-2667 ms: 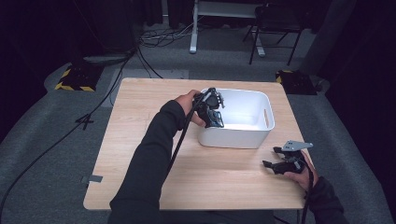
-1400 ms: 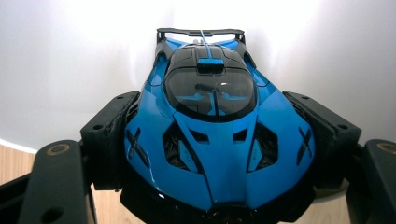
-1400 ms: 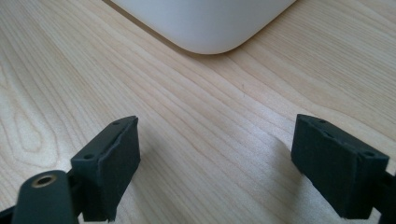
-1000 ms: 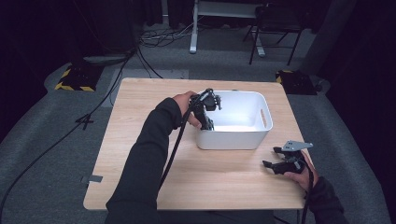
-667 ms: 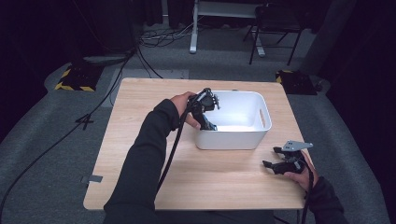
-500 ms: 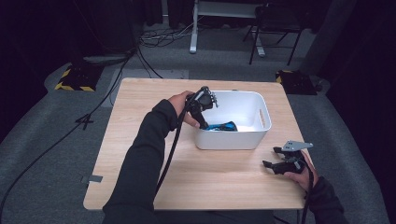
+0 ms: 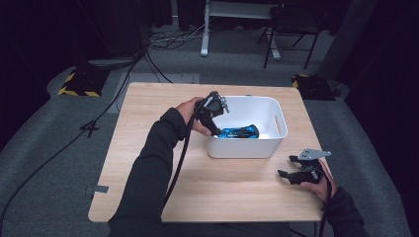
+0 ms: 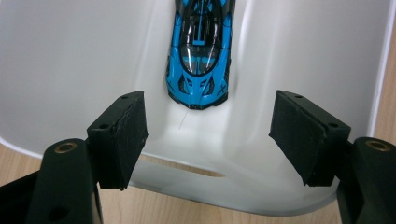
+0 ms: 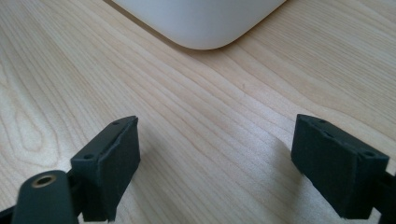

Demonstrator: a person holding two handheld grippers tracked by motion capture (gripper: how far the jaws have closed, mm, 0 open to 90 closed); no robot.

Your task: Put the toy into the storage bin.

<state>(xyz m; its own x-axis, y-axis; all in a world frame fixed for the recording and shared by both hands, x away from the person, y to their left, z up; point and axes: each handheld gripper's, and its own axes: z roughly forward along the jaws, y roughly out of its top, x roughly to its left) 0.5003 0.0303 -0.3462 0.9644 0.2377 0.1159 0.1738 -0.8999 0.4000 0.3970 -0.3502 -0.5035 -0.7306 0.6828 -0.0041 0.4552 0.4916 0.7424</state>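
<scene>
The toy car [image 8: 201, 51] is now lying in the white tub [image 7: 276, 116], dropped; both hand-held grippers, left [image 8: 208, 135] and right [image 9: 215, 163], are gaping empty.

Legible text, labels, brands, numbers, signs: I read none. The blue toy car [image 8: 200, 51] in the white bin [image 7: 276, 106] carries black markings from my left gripper view, but no letters or numerals I can make out there.
</scene>
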